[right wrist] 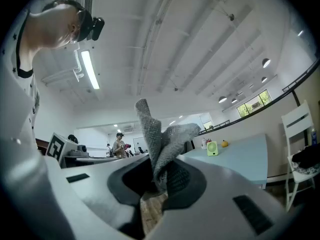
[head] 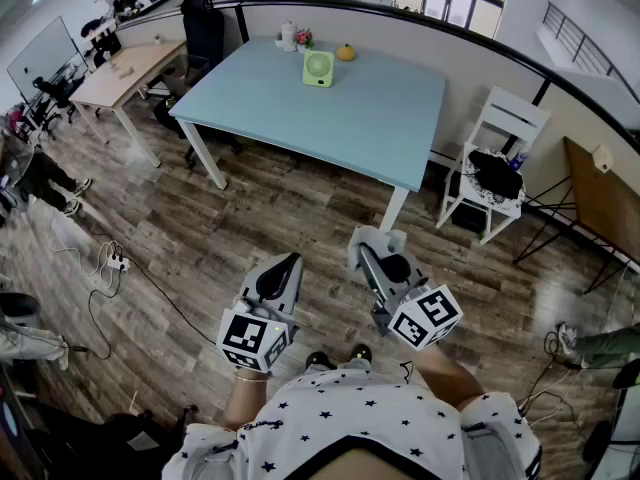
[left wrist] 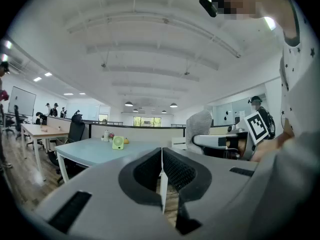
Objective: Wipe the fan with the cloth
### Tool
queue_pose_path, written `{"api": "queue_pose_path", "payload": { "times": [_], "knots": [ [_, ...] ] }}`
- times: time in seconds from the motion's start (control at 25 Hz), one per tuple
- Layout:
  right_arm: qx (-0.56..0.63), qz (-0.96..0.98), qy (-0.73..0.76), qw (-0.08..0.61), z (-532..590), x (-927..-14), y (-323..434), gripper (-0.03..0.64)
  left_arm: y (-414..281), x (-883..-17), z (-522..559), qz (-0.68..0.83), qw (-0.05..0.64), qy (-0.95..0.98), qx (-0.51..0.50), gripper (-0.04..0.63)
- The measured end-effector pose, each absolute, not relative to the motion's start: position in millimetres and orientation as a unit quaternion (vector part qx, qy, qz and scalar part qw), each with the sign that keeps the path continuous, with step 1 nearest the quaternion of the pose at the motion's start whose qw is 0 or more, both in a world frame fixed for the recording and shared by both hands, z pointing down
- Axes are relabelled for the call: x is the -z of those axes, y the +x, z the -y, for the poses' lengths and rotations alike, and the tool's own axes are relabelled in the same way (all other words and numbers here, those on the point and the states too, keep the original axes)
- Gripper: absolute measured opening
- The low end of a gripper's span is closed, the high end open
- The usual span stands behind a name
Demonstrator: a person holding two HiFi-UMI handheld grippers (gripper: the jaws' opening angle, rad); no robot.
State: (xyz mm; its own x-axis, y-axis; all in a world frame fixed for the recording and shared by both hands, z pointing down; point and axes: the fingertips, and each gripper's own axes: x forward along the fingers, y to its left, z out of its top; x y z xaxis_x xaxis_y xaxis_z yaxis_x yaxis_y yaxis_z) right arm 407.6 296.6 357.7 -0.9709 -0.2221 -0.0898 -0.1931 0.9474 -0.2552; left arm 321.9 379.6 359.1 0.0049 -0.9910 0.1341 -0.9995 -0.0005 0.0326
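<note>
The left tongs (left wrist: 161,166) are seen closed, jaws pressed together with nothing between them. The right tongs (right wrist: 159,179) are clamped on a grey cloth (right wrist: 159,134), which stands up out of the jaws in a crumpled fold. The green fan (head: 318,68) is set upright near the far edge of the light-blue surface (head: 380,128), well apart from both tongs, which are held over the wooden floor (head: 250,218).

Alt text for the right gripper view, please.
The right claw is shut on a grey cloth, which sticks up from between its jaws. Beyond it, well out of reach, a small green fan stands on a light blue table.
</note>
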Motion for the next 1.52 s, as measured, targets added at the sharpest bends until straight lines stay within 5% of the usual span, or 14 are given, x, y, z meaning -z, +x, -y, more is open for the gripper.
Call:
{"api": "queue_pose_path", "payload": {
  "times": [1.52],
  "knots": [
    [0.187, -0.975, -0.097, 0.074, -220.3, -380.4, 447.4, 0.043, 344.4, -367.9, -335.2, 0.743, 0.069, 0.664, -0.045, 0.032]
  ]
}}
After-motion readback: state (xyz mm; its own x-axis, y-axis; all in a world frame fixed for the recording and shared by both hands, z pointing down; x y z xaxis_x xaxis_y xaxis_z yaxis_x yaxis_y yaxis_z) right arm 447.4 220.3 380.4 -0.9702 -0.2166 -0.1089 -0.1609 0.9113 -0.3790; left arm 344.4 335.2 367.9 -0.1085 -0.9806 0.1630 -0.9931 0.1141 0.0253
